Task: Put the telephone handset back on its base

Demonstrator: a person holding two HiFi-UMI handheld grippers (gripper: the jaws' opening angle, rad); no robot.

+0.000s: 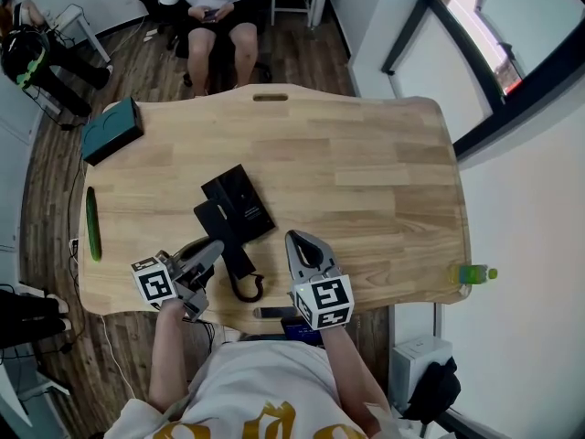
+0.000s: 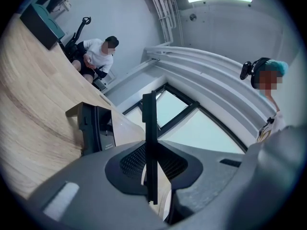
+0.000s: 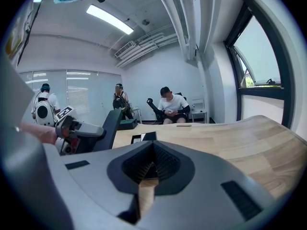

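The left hand-held gripper (image 1: 218,247) is clamped on the black telephone handset (image 1: 227,234), a bit below the middle of the frame. In the left gripper view the handset looks like a thin dark bar pinched between the jaws. The base (image 1: 239,196) sits on the wooden desk (image 1: 366,172), right up against the handset's upper right (can't tell if they touch). The curly cord (image 1: 249,289) loops near the desk's bottom edge. The right hand-held gripper (image 1: 292,238) is just right of it, jaws together on nothing.
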